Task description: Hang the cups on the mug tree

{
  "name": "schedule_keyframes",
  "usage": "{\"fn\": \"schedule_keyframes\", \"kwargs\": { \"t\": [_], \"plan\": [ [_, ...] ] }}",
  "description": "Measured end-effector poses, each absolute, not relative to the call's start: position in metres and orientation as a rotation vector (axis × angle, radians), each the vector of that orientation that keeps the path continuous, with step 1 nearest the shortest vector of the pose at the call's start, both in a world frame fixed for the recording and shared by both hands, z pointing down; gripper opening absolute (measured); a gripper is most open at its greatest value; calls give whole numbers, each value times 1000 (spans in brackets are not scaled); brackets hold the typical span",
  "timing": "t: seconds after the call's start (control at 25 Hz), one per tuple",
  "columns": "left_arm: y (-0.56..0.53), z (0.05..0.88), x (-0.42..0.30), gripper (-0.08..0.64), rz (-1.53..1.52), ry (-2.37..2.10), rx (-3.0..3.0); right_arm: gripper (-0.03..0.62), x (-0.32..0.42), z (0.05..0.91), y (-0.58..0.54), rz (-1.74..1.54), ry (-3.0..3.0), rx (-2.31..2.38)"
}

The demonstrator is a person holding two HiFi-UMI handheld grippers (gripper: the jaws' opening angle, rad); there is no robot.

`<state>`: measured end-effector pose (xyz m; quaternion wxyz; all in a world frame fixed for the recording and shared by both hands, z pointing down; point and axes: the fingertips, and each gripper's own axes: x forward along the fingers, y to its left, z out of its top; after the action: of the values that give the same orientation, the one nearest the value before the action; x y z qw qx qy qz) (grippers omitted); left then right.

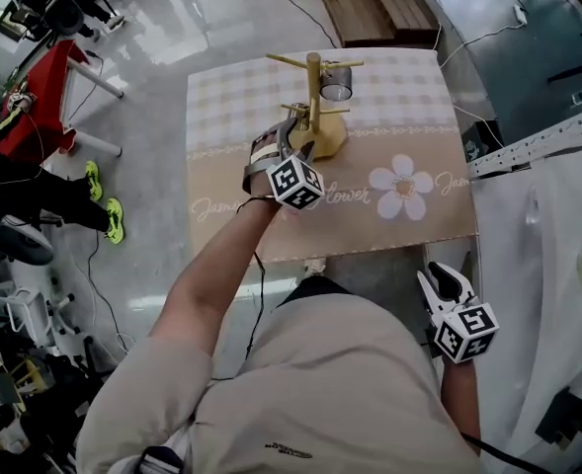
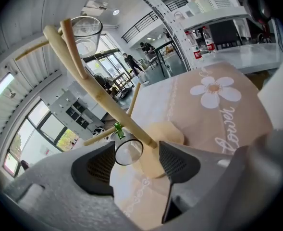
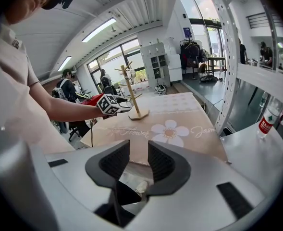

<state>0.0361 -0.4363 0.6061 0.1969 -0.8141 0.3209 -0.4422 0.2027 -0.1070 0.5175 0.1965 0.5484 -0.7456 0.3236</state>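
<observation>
A wooden mug tree (image 1: 315, 102) stands on the flower-print tablecloth (image 1: 409, 215). A clear glass cup (image 1: 336, 80) hangs on its upper right peg and shows high in the left gripper view (image 2: 86, 32). My left gripper (image 1: 300, 138) is at the tree's lower pegs, just above its base. It is open (image 2: 134, 160), and a second small glass cup (image 2: 128, 152) with a green handle hangs on a low peg between its jaws, close to the left pad, with a gap on the right. My right gripper (image 1: 444, 279) hangs off the table's near right corner, narrowly open (image 3: 139, 160) and empty.
A perforated metal rack (image 1: 538, 146) and a white counter (image 3: 256, 148) with water bottles (image 3: 266, 121) flank the table's right side. A wooden bench (image 1: 370, 3) lies beyond the table. Red-draped furniture (image 1: 34, 107), chairs and cables sit on the floor at left.
</observation>
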Motion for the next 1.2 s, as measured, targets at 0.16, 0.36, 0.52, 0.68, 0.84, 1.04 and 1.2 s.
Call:
{"fn": "schedule_keyframes", "kwargs": {
  "t": [0.16,0.36,0.52,0.68,0.84,1.04,1.2],
  "plan": [
    [-417,607,32,275,-1262,907,-2299,126,208,516,-101,879,-2117,1532],
    [-376,602,24,275,-1262,995,-2456,115,211,513,-92,843,-2169,1495],
    [-329,606,17,275,-1235,1141,-2739,100,209,510,-84,795,-2234,1440],
    [-268,601,19,271,-1169,1215,-2984,68,209,505,-65,754,-2282,1388],
    [-206,578,29,175,-1014,1235,-3179,37,210,501,-43,699,-2324,1327],
    [-127,553,50,9,-854,1130,-3339,29,208,503,-19,659,-2377,1248],
    [-62,536,58,8,-796,1115,-3398,23,204,503,7,613,-2415,1199]
  ]
}}
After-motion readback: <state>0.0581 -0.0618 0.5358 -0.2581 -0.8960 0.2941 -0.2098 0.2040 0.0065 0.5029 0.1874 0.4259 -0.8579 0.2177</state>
